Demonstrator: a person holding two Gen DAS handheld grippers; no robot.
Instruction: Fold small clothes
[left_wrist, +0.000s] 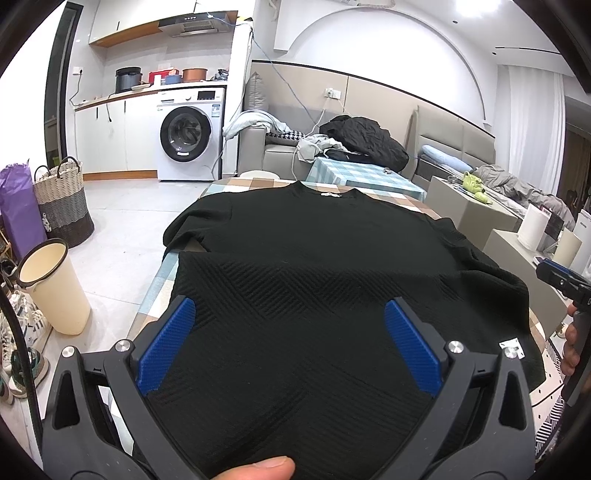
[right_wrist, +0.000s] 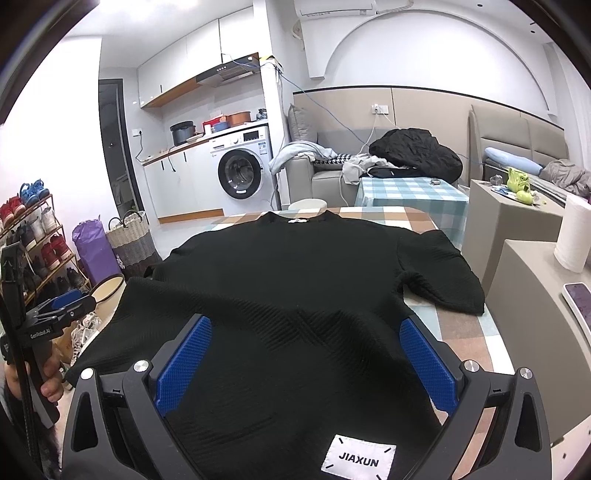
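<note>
A black textured short-sleeved shirt (left_wrist: 314, 266) lies flat on a checked table (left_wrist: 236, 184), collar at the far end. It also shows in the right wrist view (right_wrist: 288, 280), with a white JIAXUN label (right_wrist: 357, 460) near its hem. My left gripper (left_wrist: 290, 314) is open above the shirt's near left part, its blue pads (left_wrist: 166, 343) wide apart. My right gripper (right_wrist: 304, 334) is open above the near right part, blue pads (right_wrist: 424, 365) wide apart. Neither holds the cloth. A thumb tip (left_wrist: 258, 469) shows at the bottom edge.
A cream bin (left_wrist: 51, 288) and a woven basket (left_wrist: 62, 199) stand on the floor to the left. A second checked table (right_wrist: 410, 195) and a sofa with dark clothes (right_wrist: 417, 151) are behind. Grey side units (right_wrist: 517, 221) with a paper roll (right_wrist: 574, 236) stand to the right.
</note>
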